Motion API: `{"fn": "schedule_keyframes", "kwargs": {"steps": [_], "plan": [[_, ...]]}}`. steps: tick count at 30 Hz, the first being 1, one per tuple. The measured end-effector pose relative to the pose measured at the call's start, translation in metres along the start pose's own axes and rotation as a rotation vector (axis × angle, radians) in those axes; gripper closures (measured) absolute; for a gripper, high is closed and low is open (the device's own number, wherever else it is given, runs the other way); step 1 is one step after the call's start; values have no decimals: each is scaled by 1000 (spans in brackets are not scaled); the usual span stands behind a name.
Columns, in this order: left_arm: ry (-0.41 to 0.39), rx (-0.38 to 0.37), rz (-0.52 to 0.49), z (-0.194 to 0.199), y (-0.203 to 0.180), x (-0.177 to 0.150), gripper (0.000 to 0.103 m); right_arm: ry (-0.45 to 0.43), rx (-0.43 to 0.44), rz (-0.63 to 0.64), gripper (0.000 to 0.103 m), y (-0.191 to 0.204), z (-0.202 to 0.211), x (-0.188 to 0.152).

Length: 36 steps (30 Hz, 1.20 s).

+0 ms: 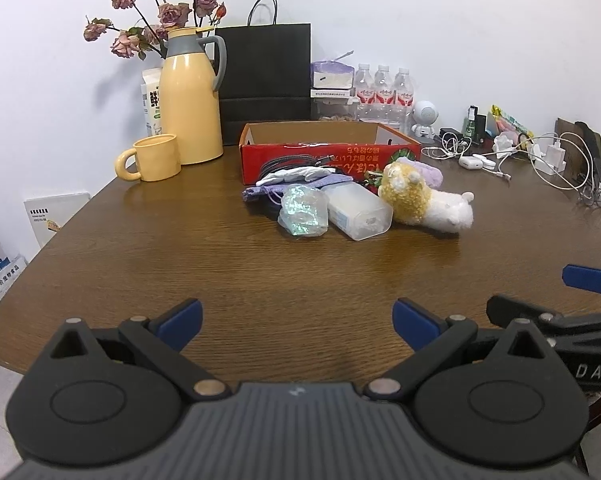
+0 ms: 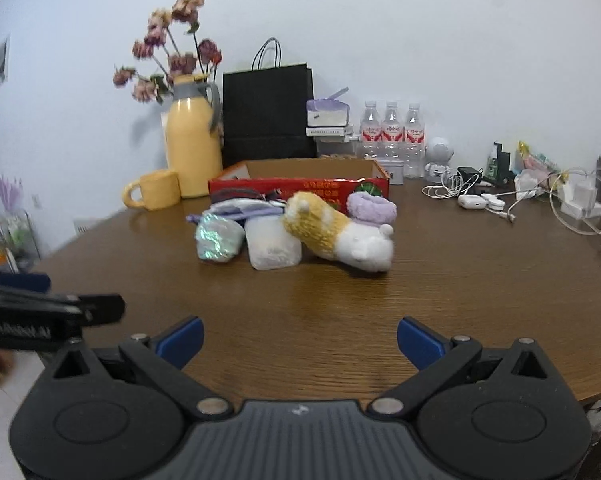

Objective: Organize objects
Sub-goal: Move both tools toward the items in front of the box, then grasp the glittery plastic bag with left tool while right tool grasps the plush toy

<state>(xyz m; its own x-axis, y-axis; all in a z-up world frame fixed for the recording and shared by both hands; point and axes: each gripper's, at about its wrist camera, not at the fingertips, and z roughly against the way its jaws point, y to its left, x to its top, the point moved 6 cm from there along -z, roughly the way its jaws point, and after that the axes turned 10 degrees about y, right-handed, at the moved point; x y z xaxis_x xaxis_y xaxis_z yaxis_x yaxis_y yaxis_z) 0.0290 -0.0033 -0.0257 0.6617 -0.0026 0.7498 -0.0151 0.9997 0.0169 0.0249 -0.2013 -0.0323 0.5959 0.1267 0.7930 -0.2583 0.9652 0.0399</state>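
A red cardboard box (image 1: 328, 156) (image 2: 300, 186) stands open on the brown table. In front of it lie a yellow-and-white plush toy (image 1: 424, 200) (image 2: 340, 236), a clear plastic container (image 1: 358, 210) (image 2: 272, 244), a shiny iridescent packet (image 1: 303, 216) (image 2: 218, 238), a purple fuzzy scrunchie (image 2: 371, 208), a purple cloth (image 1: 292, 188) and a white glove (image 1: 296, 176). My left gripper (image 1: 298, 324) is open over the near table edge, well short of the pile. My right gripper (image 2: 300, 340) is open too, nothing between its fingers.
A yellow jug (image 1: 190, 96) and yellow mug (image 1: 152, 158) stand at the back left with dried roses. A black paper bag (image 1: 266, 80), water bottles (image 1: 382, 92) and a white robot figure (image 1: 423, 118) line the wall. Cables and chargers (image 1: 540, 156) clutter the right.
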Motion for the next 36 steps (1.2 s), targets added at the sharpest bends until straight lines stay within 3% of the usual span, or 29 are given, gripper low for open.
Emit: {"fn": "schedule_keyframes", "kwargs": {"steps": [8, 12, 17, 21, 28, 32, 36], "plan": [[-48, -11, -34, 7, -7, -1, 0, 16, 14, -45, 0, -7, 0, -2], [-33, 0, -46, 3, -11, -2, 0, 13, 13, -56, 0, -9, 0, -2], [-89, -12, 4, -2, -3, -4, 0, 25, -1, -66, 0, -17, -7, -6], [-22, -37, -35, -25, 0, -1, 0, 45, -53, -65, 0, -31, -24, -5], [-91, 40, -51, -79, 2, 49, 0, 43, -55, -89, 2, -69, -75, 44], [-101, 17, -23, -118, 3, 89, 2, 30, 1, -98, 5, -92, -119, 86], [-57, -33, -1, -153, 5, 112, 24, 174, 163, -140, 15, -106, -173, 101]]}}
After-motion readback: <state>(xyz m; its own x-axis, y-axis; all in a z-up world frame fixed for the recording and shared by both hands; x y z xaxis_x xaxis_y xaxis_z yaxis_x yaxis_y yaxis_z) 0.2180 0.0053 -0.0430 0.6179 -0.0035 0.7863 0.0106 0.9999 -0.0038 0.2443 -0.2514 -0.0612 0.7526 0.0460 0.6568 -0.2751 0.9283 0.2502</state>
